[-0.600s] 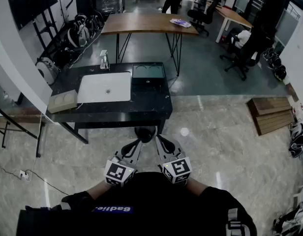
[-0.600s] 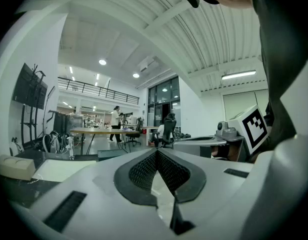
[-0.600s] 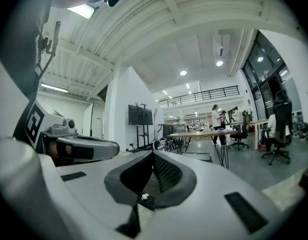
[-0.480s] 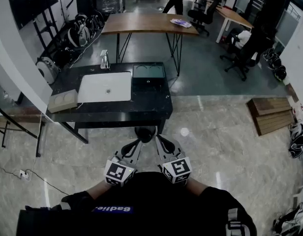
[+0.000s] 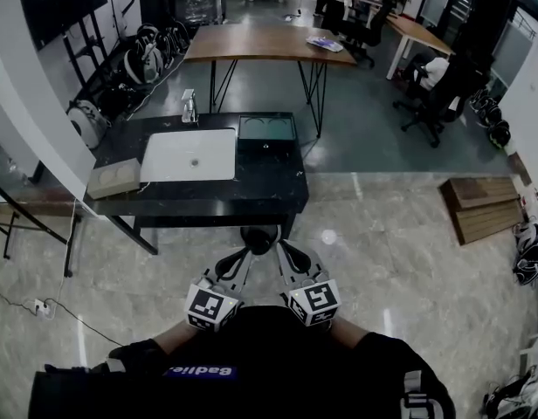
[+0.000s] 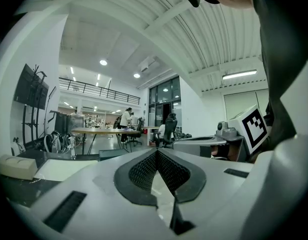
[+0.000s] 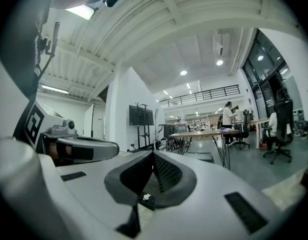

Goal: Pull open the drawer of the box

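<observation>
Black table [image 5: 208, 195] with box [image 5: 266, 128], knob [image 5: 265, 146] face toward left gripper [image 6: 156, 153] and right gripper [image 7: 153, 155]; fingers [image 6: 143, 170] of both pressed together

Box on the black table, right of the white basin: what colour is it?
The low square box is dark greenish-grey, seen best in the head view.

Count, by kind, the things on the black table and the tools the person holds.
White basin: 1
Faucet: 1
Dark box: 1
Beige block: 1
Tools: 2, left tool and right tool
Total: 6
</observation>
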Action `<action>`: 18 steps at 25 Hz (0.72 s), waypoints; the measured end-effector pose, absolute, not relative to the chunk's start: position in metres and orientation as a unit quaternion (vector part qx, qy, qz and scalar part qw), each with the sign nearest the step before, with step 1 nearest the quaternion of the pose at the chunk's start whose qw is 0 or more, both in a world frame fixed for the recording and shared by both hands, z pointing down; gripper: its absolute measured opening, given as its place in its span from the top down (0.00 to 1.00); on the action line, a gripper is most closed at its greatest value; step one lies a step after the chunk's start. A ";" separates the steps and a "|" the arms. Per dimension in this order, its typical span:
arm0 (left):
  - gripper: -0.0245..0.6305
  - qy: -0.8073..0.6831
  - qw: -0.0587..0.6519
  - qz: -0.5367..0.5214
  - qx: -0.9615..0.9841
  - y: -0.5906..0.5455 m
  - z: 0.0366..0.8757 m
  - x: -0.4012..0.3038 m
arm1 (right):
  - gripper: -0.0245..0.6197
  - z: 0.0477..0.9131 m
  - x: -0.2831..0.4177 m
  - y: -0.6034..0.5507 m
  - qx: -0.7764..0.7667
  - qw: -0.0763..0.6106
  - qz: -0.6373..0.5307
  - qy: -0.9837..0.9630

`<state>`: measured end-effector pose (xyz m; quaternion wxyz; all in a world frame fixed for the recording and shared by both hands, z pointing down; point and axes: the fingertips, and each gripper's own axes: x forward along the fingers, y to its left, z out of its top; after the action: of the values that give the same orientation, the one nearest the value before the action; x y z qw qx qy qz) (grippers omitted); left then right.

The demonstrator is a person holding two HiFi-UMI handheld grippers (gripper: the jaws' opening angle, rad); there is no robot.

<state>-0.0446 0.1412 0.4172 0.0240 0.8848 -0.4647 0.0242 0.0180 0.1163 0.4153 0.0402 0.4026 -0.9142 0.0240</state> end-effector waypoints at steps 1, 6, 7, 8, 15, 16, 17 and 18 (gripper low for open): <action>0.96 -0.465 0.025 0.024 0.884 0.142 0.418 -0.044 | 0.96 0.416 0.019 0.117 0.403 0.039 0.025 -0.914; 0.96 -0.466 0.027 0.029 0.884 0.140 0.422 -0.039 | 0.96 0.420 0.024 0.114 0.405 0.032 0.032 -0.913; 0.96 -0.466 0.027 0.031 0.884 0.139 0.423 -0.036 | 0.96 0.421 0.027 0.113 0.405 0.032 0.035 -0.913; 0.96 -0.466 0.027 0.033 0.884 0.138 0.423 -0.033 | 0.96 0.421 0.030 0.111 0.406 0.031 0.038 -0.913; 0.96 -0.474 0.024 0.048 0.879 0.130 0.422 -0.012 | 0.96 0.427 0.049 0.100 0.392 0.022 0.065 -0.918; 0.96 -0.476 0.025 0.050 0.878 0.130 0.422 -0.008 | 0.96 0.427 0.052 0.098 0.387 0.019 0.067 -0.919; 0.96 -0.479 0.026 0.051 0.876 0.129 0.421 -0.004 | 0.96 0.427 0.055 0.097 0.383 0.017 0.069 -0.921; 0.96 -0.483 0.027 0.052 0.874 0.129 0.420 -0.002 | 0.96 0.426 0.057 0.095 0.378 0.014 0.071 -0.923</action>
<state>-0.0016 0.1286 0.4204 0.0267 0.8738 -0.4828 0.0524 0.0572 0.0953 0.4264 0.0139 0.3777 -0.9231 0.0710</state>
